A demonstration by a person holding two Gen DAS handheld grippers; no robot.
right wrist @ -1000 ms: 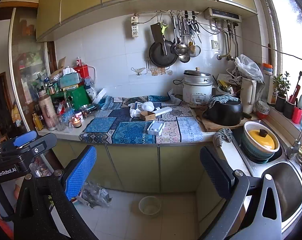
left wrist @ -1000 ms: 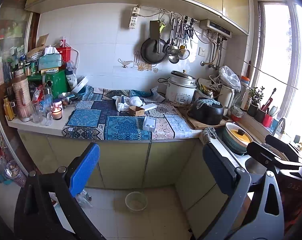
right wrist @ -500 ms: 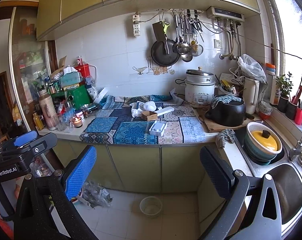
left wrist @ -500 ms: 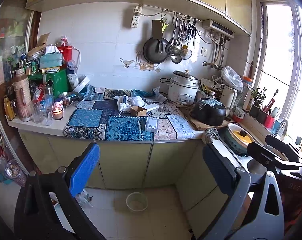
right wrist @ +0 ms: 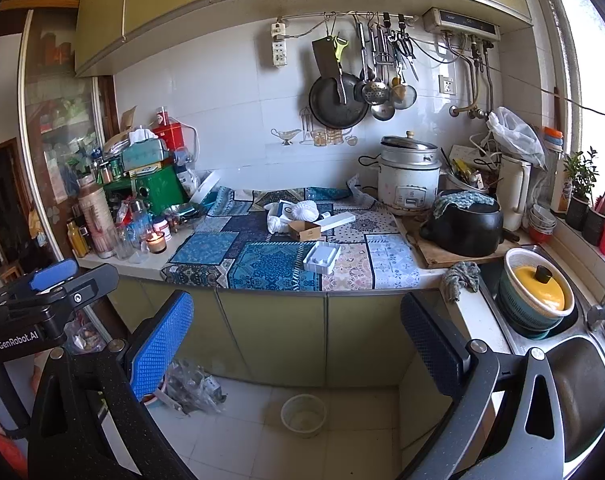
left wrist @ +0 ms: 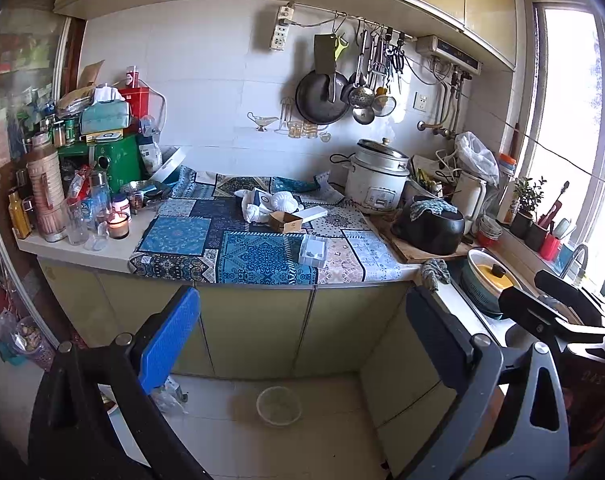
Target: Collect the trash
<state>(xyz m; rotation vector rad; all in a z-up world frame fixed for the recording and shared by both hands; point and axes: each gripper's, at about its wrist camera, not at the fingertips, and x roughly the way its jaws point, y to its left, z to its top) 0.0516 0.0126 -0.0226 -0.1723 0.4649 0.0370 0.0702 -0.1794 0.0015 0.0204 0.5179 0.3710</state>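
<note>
Trash — a crumpled white wrapper [left wrist: 280, 201], small cardboard box [left wrist: 285, 221] and white plastic tray [left wrist: 312, 251] — lies on the patterned counter mat [left wrist: 182, 236], ahead of and above both grippers. Left gripper [left wrist: 302, 344] and right gripper [right wrist: 298, 344] hang spread and empty, about equally near.

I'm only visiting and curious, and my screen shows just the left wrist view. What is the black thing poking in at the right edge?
Observer: That is the right gripper. Its own camera shows its fingers spread wide, nothing between them.
Operator: Any trash down low? The left gripper mostly hides that corner.
Observer: Yes, crumpled clear plastic lies on the floor, left of the small bowl.
Operator: And beyond the yellow-lidded pot?
Observer: A steel sink basin, which the right gripper blocks in your view.
</note>
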